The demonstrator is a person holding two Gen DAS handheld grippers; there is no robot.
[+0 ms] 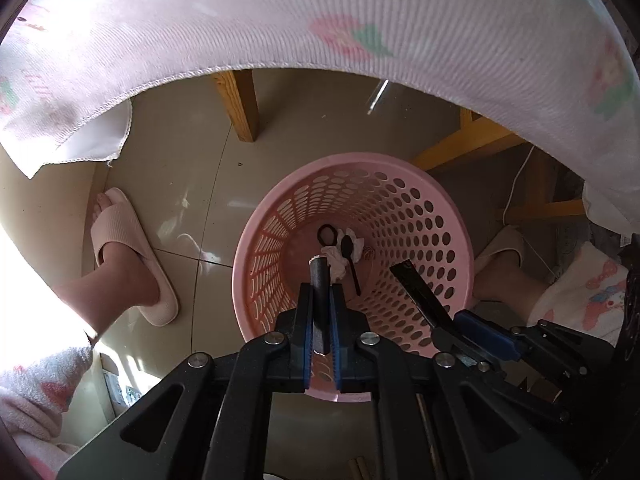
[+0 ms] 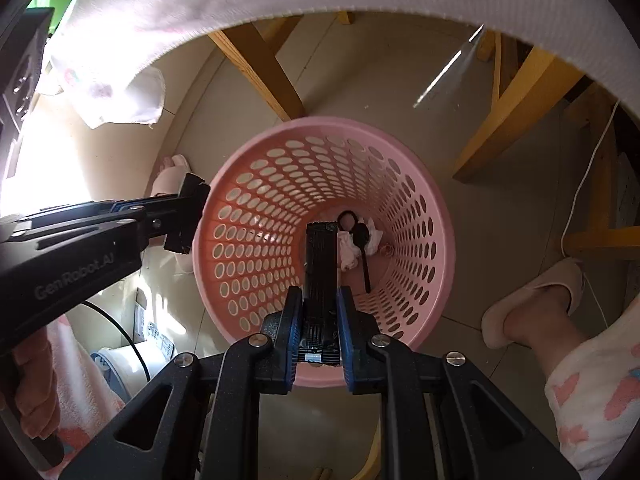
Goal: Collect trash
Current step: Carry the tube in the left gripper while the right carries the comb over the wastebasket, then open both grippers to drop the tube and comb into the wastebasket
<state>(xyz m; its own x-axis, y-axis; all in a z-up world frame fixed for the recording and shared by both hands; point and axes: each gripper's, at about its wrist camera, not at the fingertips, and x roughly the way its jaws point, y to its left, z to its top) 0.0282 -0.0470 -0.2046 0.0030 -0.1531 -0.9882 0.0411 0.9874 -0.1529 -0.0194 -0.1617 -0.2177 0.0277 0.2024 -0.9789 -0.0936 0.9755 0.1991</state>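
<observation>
**Both grippers over the pink basket, each clamped on a dark piece of trash**

Left wrist view: the left gripper (image 1: 321, 320) points down into the mouth of a pink perforated basket (image 1: 280, 216) standing on a pale tiled floor (image 1: 192, 168). Its jaws are clenched on a thin dark flat piece (image 1: 320, 280), seen edge-on, which sticks out past the blue pads toward 12 o'clock, above the basket opening.

At 3 o'clock of it the right gripper (image 1: 442, 322) comes in slanted, jaws clamped on a black rectangular strip (image 1: 416, 288) whose free end hangs over the basket's inside wall.

Right wrist view: the same black strip stands straight up between the right gripper's pads, over the basket's middle. The left gripper sits at 9 o'clock, its piece showing a broad black face just at the basket rim.

On the basket bottom: a black plastic spoon (image 2: 362, 250), lying on crumpled white tissue (image 2: 374, 238), and a black ring (image 2: 347, 220) touching the tissue at 11 o'clock of the spoon.

Around the basket: a foot in a pink slipper (image 1: 132, 256) at 9 o'clock, a second slippered foot (image 2: 536, 300) at 3 o'clock. Wooden table legs (image 1: 238, 104) at 12 o'clock. A pink patterned cloth (image 1: 320, 16) hangs across the top of both views. A white cord (image 2: 584, 184) runs down at far right.
</observation>
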